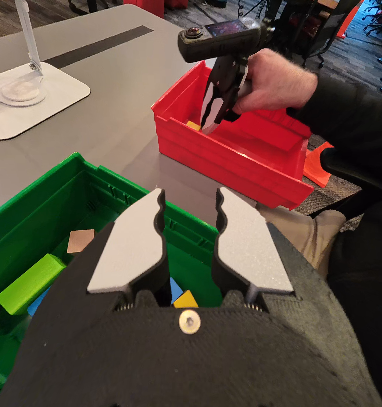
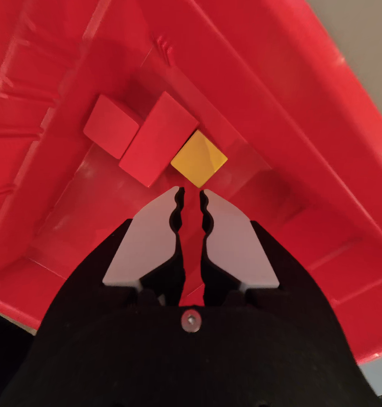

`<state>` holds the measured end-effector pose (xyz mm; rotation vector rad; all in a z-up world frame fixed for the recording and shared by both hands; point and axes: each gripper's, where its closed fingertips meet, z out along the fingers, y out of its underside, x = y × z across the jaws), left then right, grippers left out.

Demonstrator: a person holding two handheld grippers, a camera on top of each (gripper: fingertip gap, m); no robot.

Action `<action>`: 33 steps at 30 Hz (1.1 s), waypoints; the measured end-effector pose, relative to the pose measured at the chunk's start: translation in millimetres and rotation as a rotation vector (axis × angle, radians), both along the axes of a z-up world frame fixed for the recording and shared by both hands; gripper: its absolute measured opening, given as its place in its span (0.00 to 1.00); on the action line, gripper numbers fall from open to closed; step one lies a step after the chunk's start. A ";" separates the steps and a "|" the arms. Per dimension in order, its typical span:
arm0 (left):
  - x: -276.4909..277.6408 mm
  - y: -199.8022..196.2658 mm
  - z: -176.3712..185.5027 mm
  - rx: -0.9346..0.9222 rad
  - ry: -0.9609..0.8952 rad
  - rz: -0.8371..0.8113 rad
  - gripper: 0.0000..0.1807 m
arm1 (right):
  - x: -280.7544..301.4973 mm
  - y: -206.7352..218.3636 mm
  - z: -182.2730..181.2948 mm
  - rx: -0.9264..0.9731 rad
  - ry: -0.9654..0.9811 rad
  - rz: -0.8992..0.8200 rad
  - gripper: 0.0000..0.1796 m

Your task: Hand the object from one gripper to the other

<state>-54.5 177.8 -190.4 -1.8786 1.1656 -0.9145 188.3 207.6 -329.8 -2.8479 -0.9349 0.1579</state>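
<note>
Left wrist view: left gripper (image 1: 190, 193) — jaws spread, empty, above green bin (image 1: 53, 198) holding mixed blocks.
Right wrist view: right gripper (image 2: 192, 190) — jaws slightly parted, empty; yellow cube (image 2: 198, 159) just beyond fingertips, on red bin (image 2: 295, 132) floor beside two red blocks (image 2: 159, 138).

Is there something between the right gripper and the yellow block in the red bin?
Nothing visible. The right gripper, slightly open and empty, points at the yellow block across bare floor of the red bin. A red block touches the yellow one's left side, which may crowd a finger.
</note>
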 end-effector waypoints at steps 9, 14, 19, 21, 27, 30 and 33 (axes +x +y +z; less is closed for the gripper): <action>-43.9 5.4 -58.4 -0.112 0.438 0.095 0.32 | -7.1 -3.8 11.0 0.003 0.038 0.026 0.09; -73.2 -12.4 -109.0 -0.266 0.697 0.085 0.33 | -12.8 -3.7 16.1 0.017 0.053 0.034 0.08; -89.4 -1.5 -126.3 -0.237 0.803 0.131 0.30 | -15.8 -3.5 20.5 0.030 0.068 0.040 0.08; -92.6 1.4 -126.3 -0.234 0.804 0.145 0.27 | -16.6 -3.4 20.0 0.029 0.072 0.042 0.08; -106.6 4.0 -136.1 -0.218 0.899 0.164 0.25 | -17.6 -3.8 19.8 0.028 0.073 0.045 0.08; -111.5 10.1 -142.0 -0.189 0.944 0.191 0.24 | -18.2 -3.9 21.1 0.030 0.075 0.046 0.08; -112.2 14.4 -146.3 -0.173 0.955 0.201 0.22 | -19.7 -4.1 21.8 0.034 0.074 0.051 0.09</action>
